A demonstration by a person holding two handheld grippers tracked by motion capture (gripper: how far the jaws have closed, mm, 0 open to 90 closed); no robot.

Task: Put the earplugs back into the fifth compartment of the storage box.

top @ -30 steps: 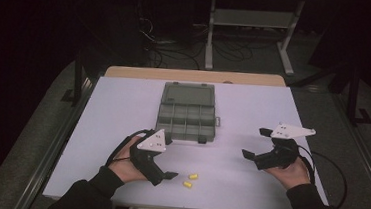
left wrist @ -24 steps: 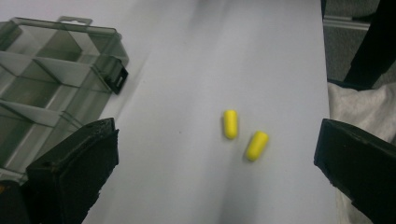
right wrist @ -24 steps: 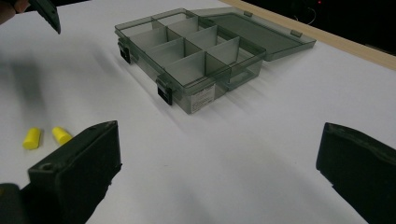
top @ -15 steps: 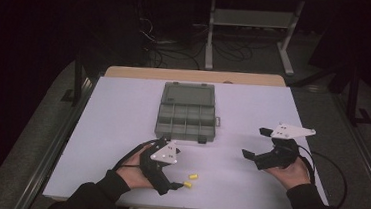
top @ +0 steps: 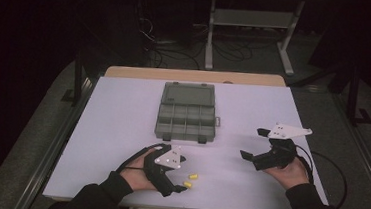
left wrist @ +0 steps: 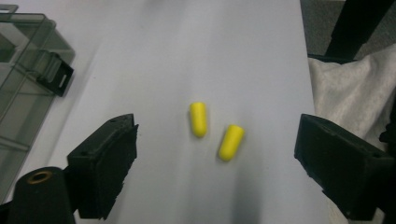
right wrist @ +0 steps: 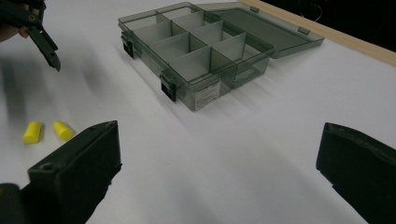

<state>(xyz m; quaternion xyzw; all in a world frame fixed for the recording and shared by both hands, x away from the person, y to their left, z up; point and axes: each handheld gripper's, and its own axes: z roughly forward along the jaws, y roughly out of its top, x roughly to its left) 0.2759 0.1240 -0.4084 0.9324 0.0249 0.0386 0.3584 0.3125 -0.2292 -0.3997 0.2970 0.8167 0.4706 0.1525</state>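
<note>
The work looks barely begun: both of the 2 yellow earplugs (left wrist: 198,119) (left wrist: 231,142) lie loose on the white counter (top: 121,129), near its front edge and well apart from the grey plastic box (top: 187,111). The left gripper (left wrist: 215,154) hangs just above them with its fingers wide apart, holding nothing, the earplugs between them. The right gripper (top: 251,143) rests off to the side, fingers also wide open and empty. The box stands with its lid folded back; the 8 compartments appear empty. Picking up and dropping in each earplug seems still to come.
</note>
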